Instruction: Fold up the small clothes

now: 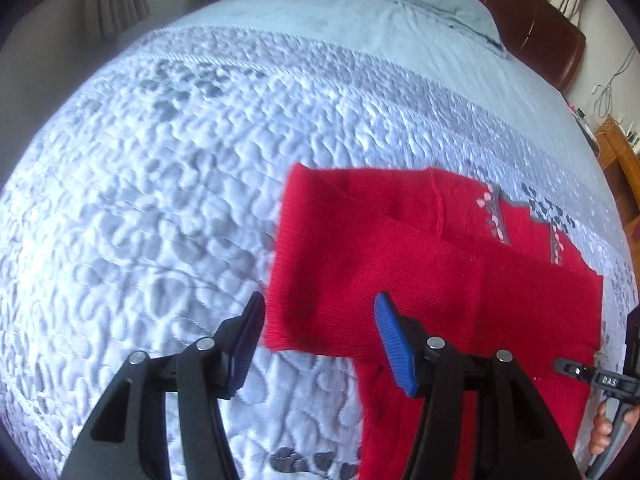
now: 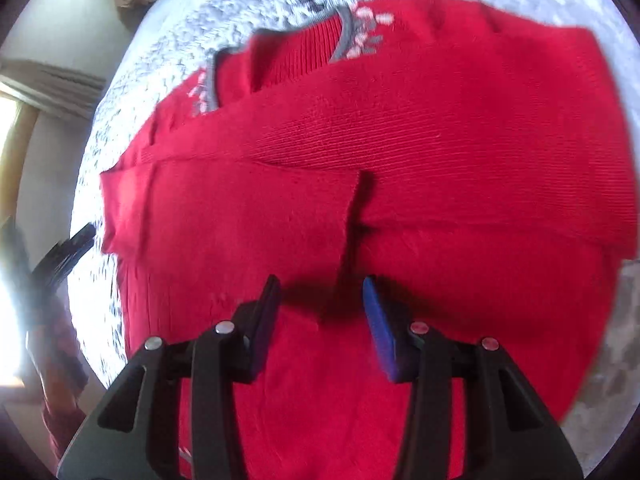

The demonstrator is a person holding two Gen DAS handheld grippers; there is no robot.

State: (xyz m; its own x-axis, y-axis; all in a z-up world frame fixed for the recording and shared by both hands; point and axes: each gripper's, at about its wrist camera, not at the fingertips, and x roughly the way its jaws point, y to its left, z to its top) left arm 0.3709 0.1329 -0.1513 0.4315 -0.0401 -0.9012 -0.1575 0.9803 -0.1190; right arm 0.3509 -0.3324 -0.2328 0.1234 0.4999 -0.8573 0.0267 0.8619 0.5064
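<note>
While a red knitted sweater (image 1: 420,264) with grey and pink trim lies partly folded on the white quilted bedspread (image 1: 160,184), the left claw (image 1: 318,320) hangs wide open and empty over its edge; the right claw (image 2: 320,300), likewise agape and holding nothing, hovers above the sweater's middle.

Bedroom, quilted bed (image 1: 200,160), pillow (image 1: 420,4), headboard (image 1: 540,28)

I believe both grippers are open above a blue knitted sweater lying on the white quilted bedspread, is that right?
Not quite: the knitted sweater is red, not blue, as the right wrist view shows. Both the left gripper and right gripper are open, above the white quilted bedspread.
</note>
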